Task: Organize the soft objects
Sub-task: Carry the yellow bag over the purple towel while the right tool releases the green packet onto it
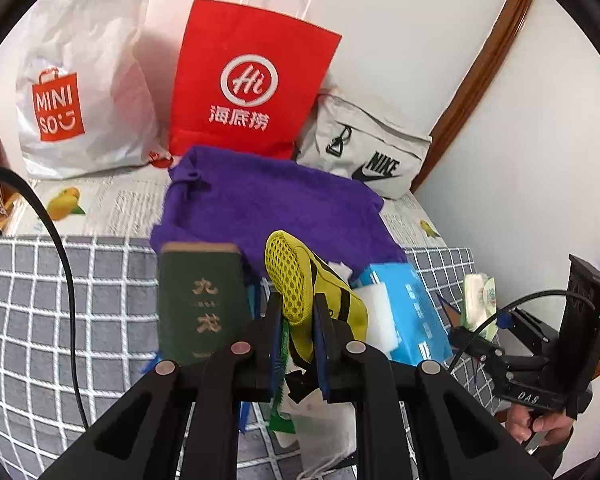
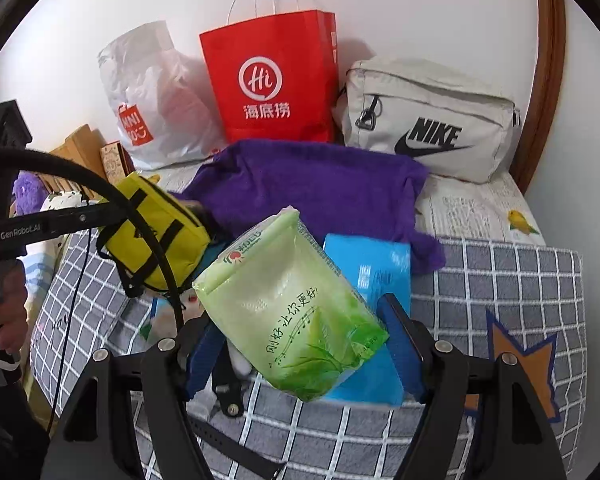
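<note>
My left gripper (image 1: 298, 340) is shut on a yellow pouch (image 1: 300, 284) with a mesh end and black straps, held off the bed. The same yellow pouch (image 2: 156, 236) hangs at the left of the right wrist view. My right gripper (image 2: 300, 348) is shut wide on a green tissue pack (image 2: 292, 304), lifted and tilted; that green pack (image 1: 478, 300) also shows at the right of the left wrist view. Below lie a blue tissue pack (image 2: 374, 272) and a rumpled purple towel (image 2: 320, 188) on the grey checked bedcover (image 2: 500, 280).
A red paper bag (image 2: 272, 80), a white Miniso plastic bag (image 2: 152, 100) and a grey Nike pouch (image 2: 428, 120) stand against the back wall. A dark green book (image 1: 202, 300) stands upright just left of my left gripper. A black cable (image 1: 60, 248) loops at the left.
</note>
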A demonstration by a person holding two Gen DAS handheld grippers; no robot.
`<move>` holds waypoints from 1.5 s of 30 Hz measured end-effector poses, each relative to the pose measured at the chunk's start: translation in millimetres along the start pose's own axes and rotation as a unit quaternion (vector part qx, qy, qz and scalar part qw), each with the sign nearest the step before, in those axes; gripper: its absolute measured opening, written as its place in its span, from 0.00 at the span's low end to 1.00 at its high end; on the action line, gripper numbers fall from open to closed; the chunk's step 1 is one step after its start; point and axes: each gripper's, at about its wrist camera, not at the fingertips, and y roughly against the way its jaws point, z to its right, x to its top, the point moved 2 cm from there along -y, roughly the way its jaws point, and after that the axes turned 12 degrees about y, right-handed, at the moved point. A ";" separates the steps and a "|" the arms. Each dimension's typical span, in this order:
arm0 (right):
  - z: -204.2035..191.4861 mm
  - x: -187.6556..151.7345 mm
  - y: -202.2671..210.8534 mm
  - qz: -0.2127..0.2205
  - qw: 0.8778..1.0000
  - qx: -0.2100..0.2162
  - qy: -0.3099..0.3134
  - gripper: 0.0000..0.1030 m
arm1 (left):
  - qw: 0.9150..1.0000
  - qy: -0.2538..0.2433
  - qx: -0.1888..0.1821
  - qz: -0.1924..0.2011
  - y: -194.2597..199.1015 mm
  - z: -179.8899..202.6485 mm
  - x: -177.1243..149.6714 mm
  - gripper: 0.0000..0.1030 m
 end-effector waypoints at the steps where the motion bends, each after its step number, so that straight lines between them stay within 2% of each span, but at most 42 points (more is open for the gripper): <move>1: 1.4 3.8 -0.1 0.002 1.000 -0.001 0.001 0.71 | 1.000 0.000 0.001 0.002 0.6 -0.4 3.3 0.14; 8: 22.0 35.6 -10.9 0.008 1.000 -0.017 -0.005 0.71 | 1.000 -0.003 0.002 0.026 6.4 -5.1 29.2 0.14; 16: 46.3 67.6 -50.0 -0.003 1.000 -0.020 -0.017 0.71 | 1.000 0.006 -0.007 0.025 -10.9 -11.2 63.7 0.14; 18: 56.4 75.6 -64.8 -0.015 0.999 -0.033 -0.022 0.71 | 1.000 0.011 -0.006 0.023 -20.3 -14.8 73.4 0.14; 24: 83.5 99.0 -111.5 -0.049 0.997 -0.035 -0.042 0.71 | 0.999 0.032 -0.010 0.003 -53.7 -24.0 98.4 0.14; 31: 102.4 118.9 -175.8 -0.110 0.992 -0.047 -0.046 0.71 | 0.999 0.035 -0.003 -0.009 -92.7 -28.6 124.8 0.14; 35: 106.2 120.9 -207.8 -0.141 0.988 -0.042 -0.042 0.71 | 0.999 0.034 -0.004 -0.018 -110.6 -30.8 136.0 0.14; 45: 111.1 116.5 -253.4 -0.179 0.983 -0.027 -0.035 0.73 | 0.998 0.048 -0.010 -0.043 -145.3 -40.5 151.1 0.14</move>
